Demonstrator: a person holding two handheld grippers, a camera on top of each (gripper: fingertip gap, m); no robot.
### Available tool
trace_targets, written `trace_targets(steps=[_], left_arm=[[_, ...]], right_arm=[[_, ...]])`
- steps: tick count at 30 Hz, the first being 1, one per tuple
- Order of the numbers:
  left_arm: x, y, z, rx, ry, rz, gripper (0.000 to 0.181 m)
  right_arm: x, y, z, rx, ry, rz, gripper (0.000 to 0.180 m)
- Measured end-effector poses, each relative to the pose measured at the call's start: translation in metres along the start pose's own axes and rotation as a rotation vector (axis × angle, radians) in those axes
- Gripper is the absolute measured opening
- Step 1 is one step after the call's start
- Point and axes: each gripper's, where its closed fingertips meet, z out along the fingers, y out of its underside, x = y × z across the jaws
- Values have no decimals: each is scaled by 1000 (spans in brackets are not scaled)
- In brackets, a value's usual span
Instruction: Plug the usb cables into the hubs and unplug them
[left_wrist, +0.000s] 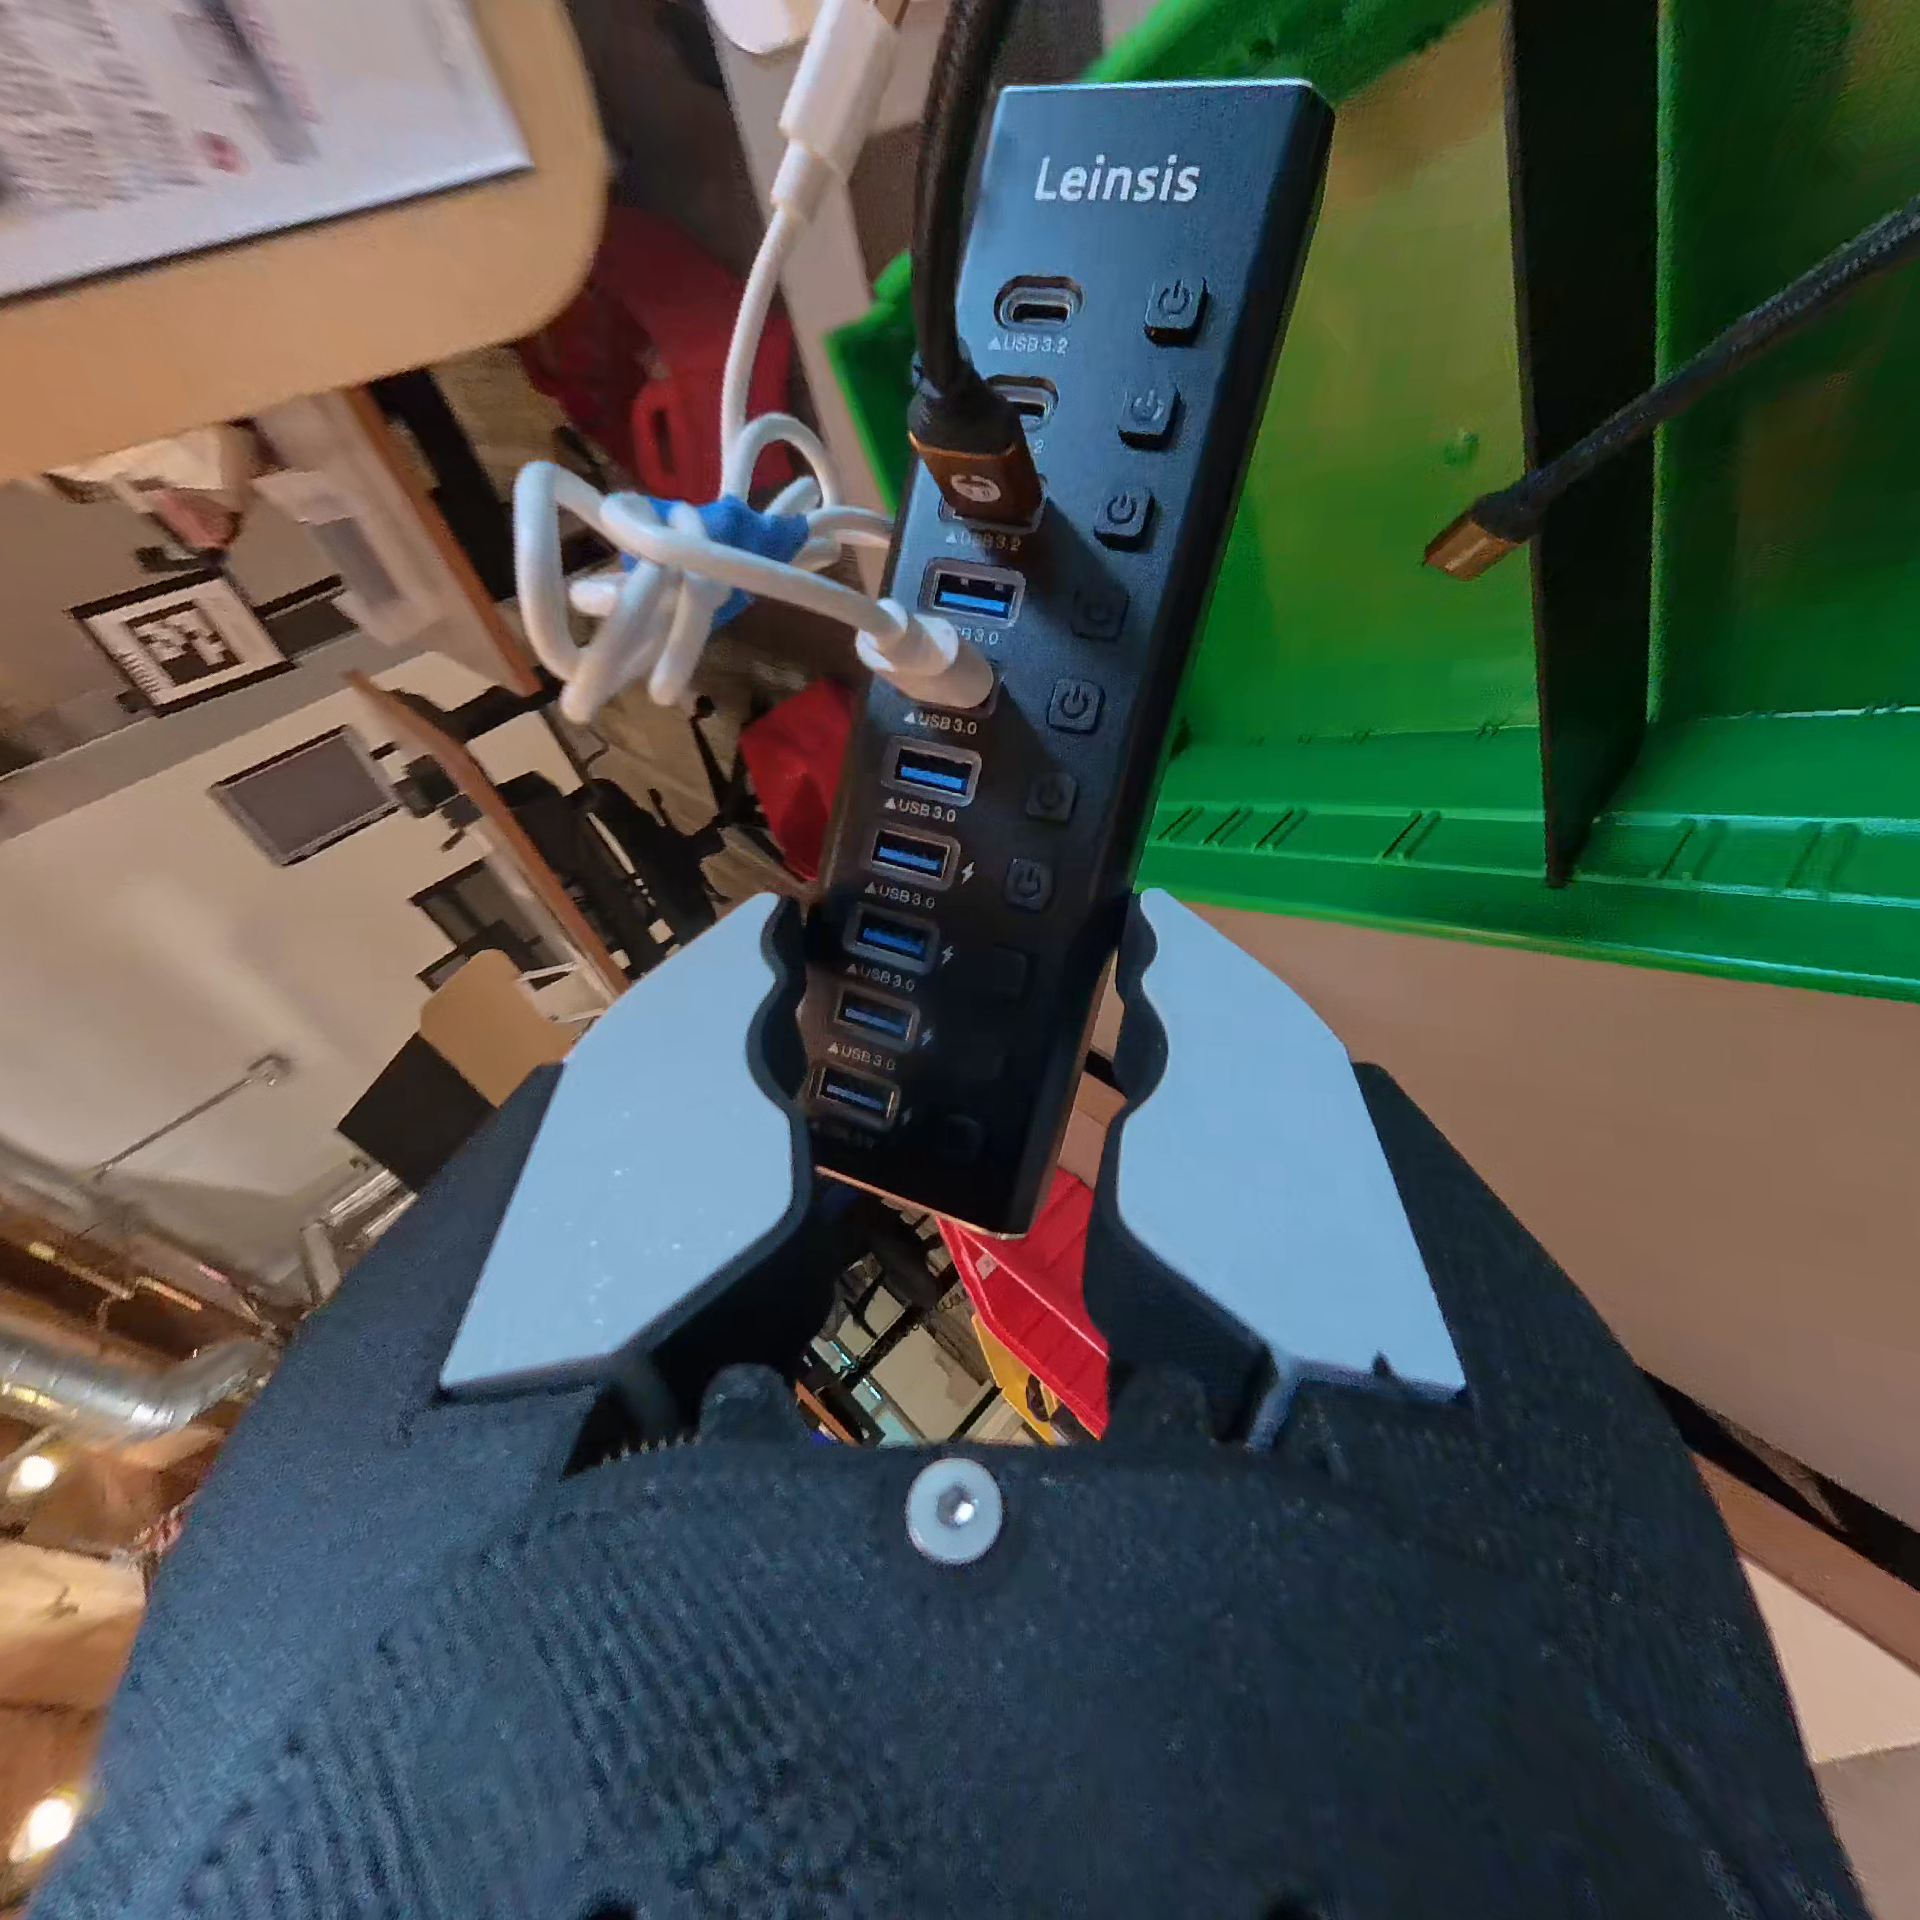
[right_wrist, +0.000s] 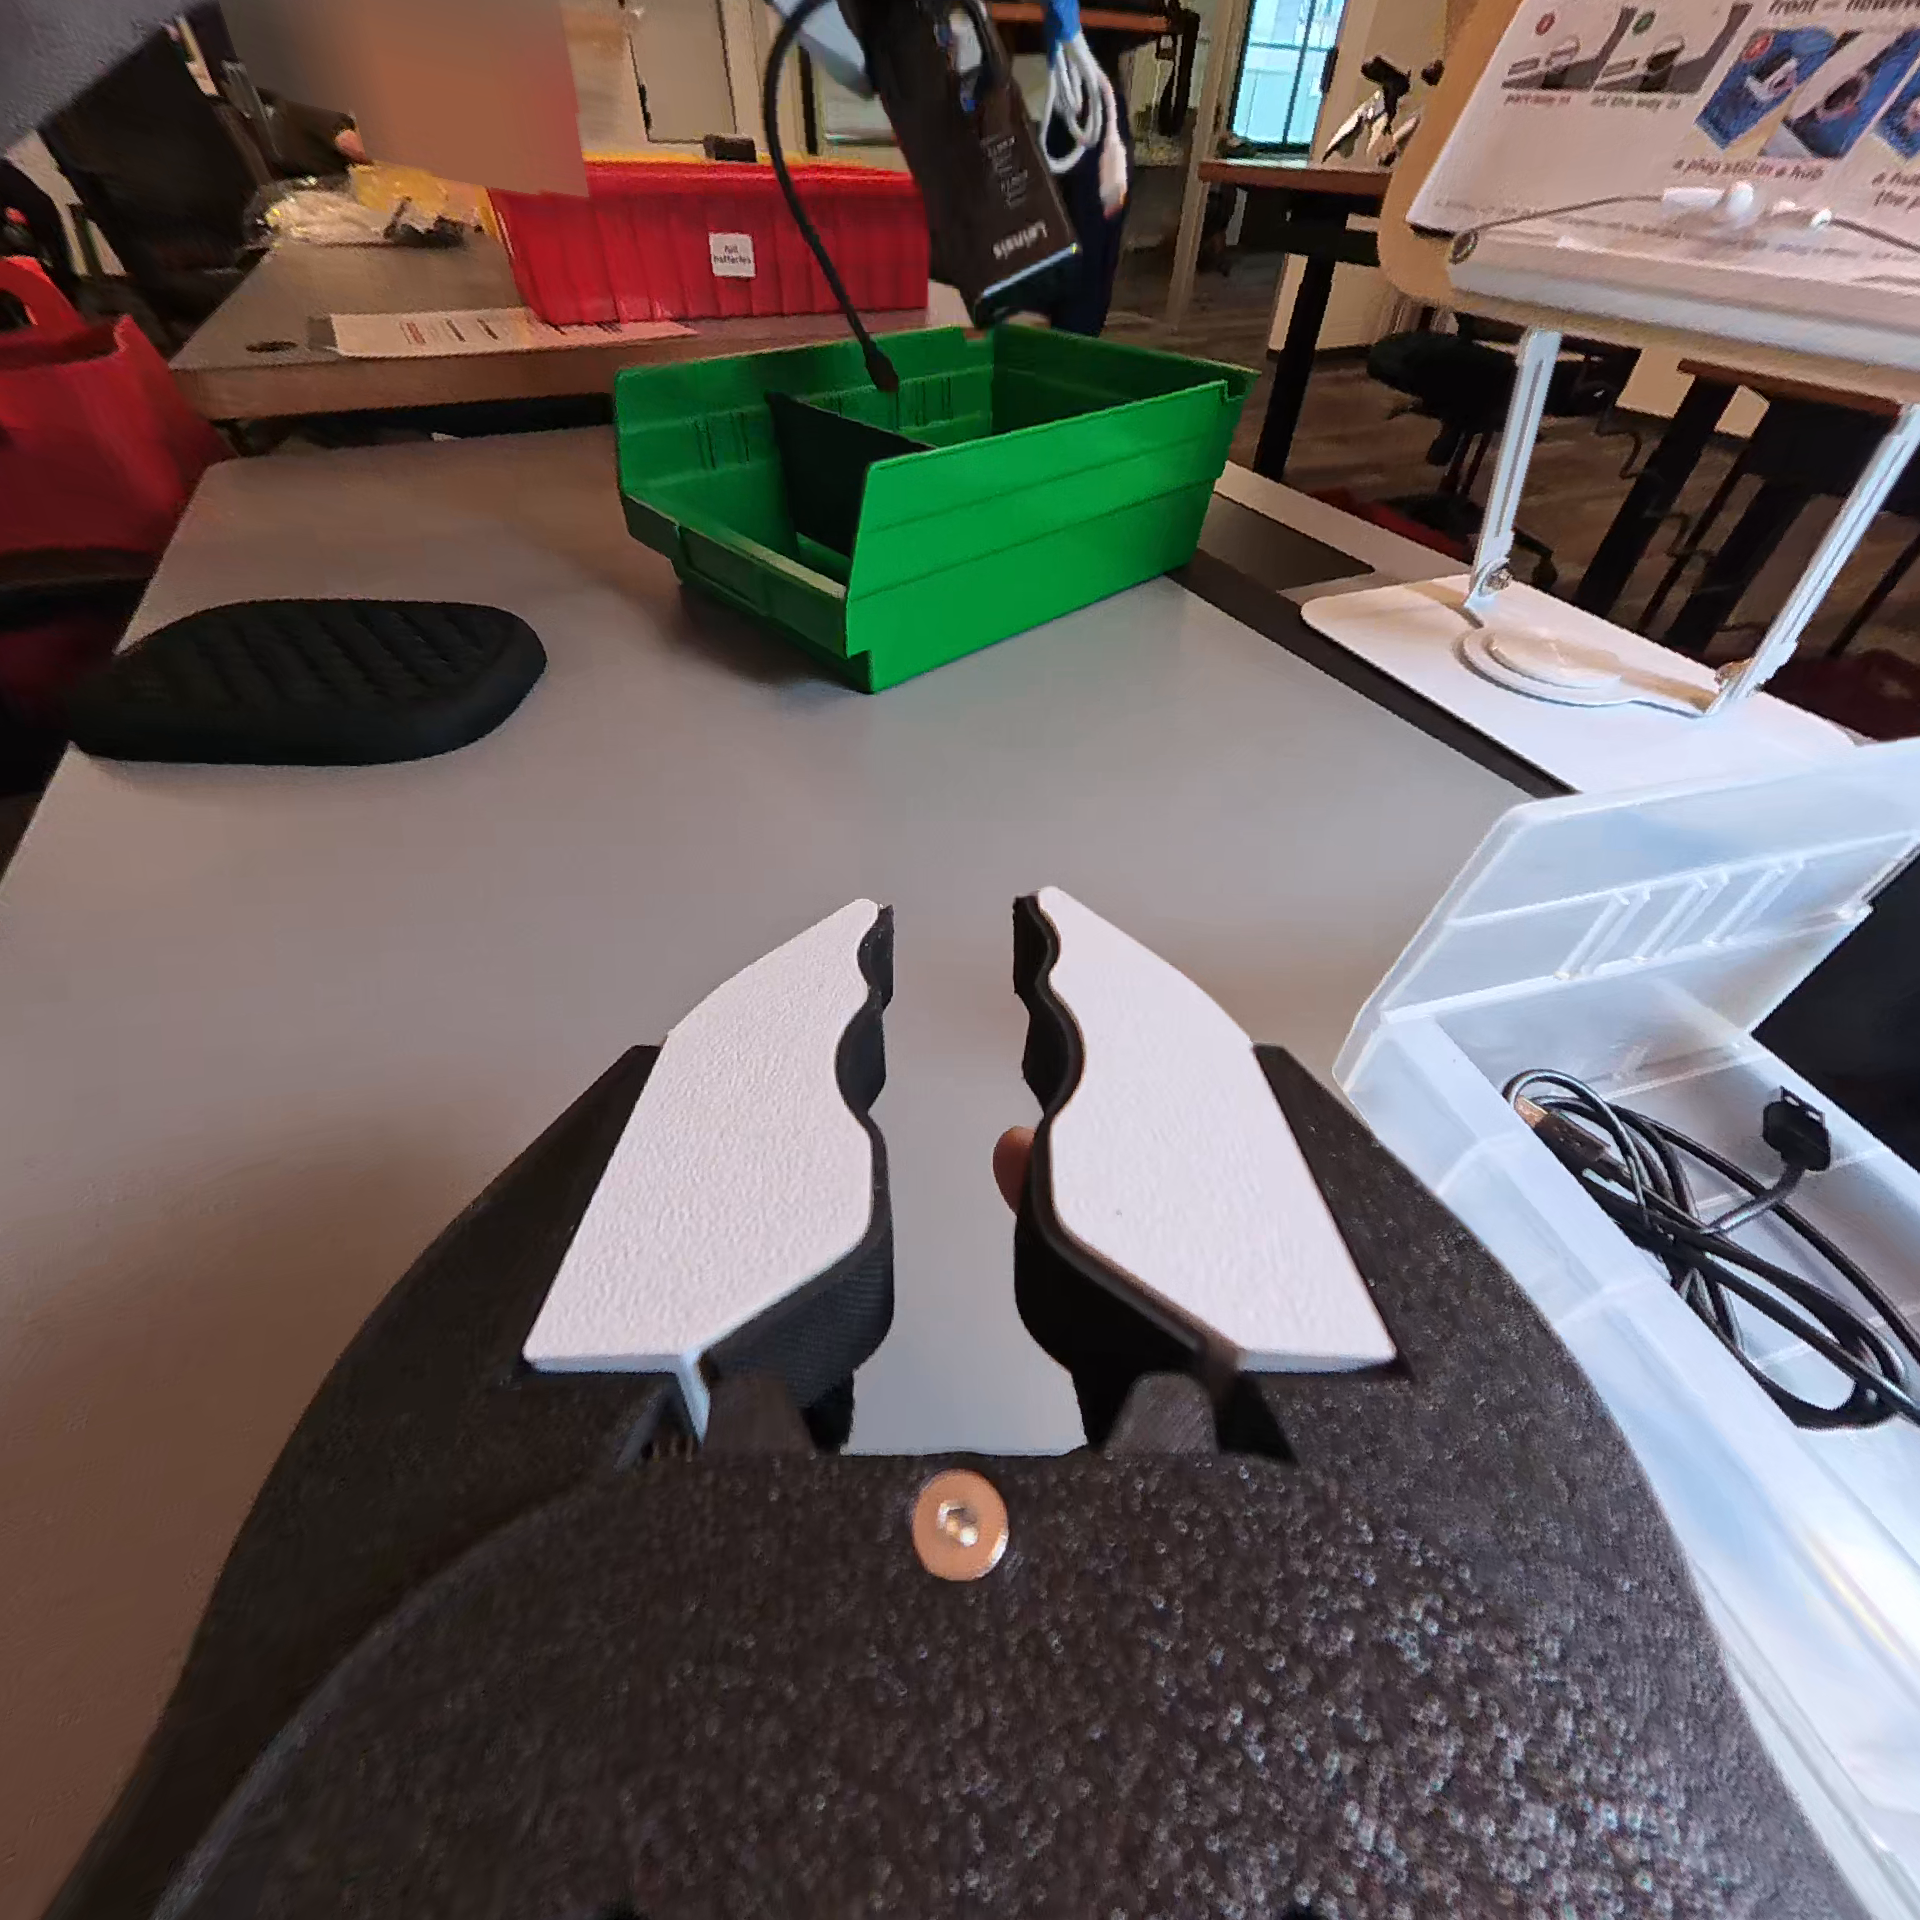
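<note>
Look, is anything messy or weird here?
A bit. The left claw holds the black hub up in the air, above the green bin. A white cable hangs from it in a tangled bundle, and a black cable dangles with its loose plug swinging free.

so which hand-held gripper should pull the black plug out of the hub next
Probably the right hand-held gripper: its jaws are open and hold nothing. The left hand-held gripper is clamped on the hub, holding it over the green bin, with the black plug seated.
</note>
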Motion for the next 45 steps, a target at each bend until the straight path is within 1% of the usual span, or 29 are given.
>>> trace_targets(steps=[5,7,10,13,15,19,21,22,23,24,25,26,28,30,31,33,34,35,36,37,38,40,42,44,45], left_arm=[[-20,1,-74,35,-181,-80,59],[-23,-3,-102,74,-253,-128,60],[-18,-23,-138,187,-327,-189,59],[-3,-58,-160,312,-372,-203,59],[9,-88,-166,388,-396,-196,59],[38,-154,-162,553,-415,-183,60],[55,-186,-157,634,-410,-182,60],[63,-200,-153,667,-409,-180,59],[71,-213,-150,696,-407,-181,59],[78,-225,-145,724,-401,-188,59],[83,-235,-141,749,-404,-209,59],[85,-241,-137,770,-415,-236,59],[90,-250,-126,795,-418,-275,59],[98,-257,-118,836,-410,-287,57],[104,-260,-117,878,-378,-300,55],[119,-266,-116,996,-230,-362,55],[128,-268,-119,1076,-108,-417,59],[137,-270,-126,1178,67,-482,67],[144,-270,-135,1286,248,-557,65],[144,-268,-143,1380,380,-629,60],[143,-265,-144,1444,460,-684,59],[153,-265,-138,1485,599,-701,59],[172,-276,-145,1520,722,-639,53],[186,-293,-152,1531,739,-568,40],[189,-303,-153,1519,723,-553,38]], right_arm=[[-13,-10,3,33,-9,-3,22],[-21,-16,7,50,-22,14,22],[-40,-31,18,89,-54,25,24],[-56,-53,33,127,-76,55,30],[-62,-72,43,161,-110,157,37],[-67,-108,61,262,-241,396,61],[-72,-114,67,278,-295,428,70],[-74,-117,67,302,-314,436,71],[-74,-119,65,334,-321,445,71],[-70,-118,63,353,-300,448,64],[-61,-114,61,370,-240,451,50],[-53,-112,57,399,-212,451,42],[-46,-100,55,363,-218,488,39],[-41,-90,54,325,-202,434,38],[-39,-87,52,303,-200,388,38],[-35,-83,46,253,-229,337,36],[-35,-79,44,221,-250,310,36],[-37,-75,42,193,-279,284,36],[-40,-72,40,174,-314,258,36],[-44,-71,37,163,-352,225,36],[-50,-72,34,166,-392,193,36],[-64,-79,25,180,-481,138,36],[-76,-82,20,165,-510,46,36],[-84,-78,21,105,-488,-78,36],[-87,-74,23,73,-478,-122,36]])
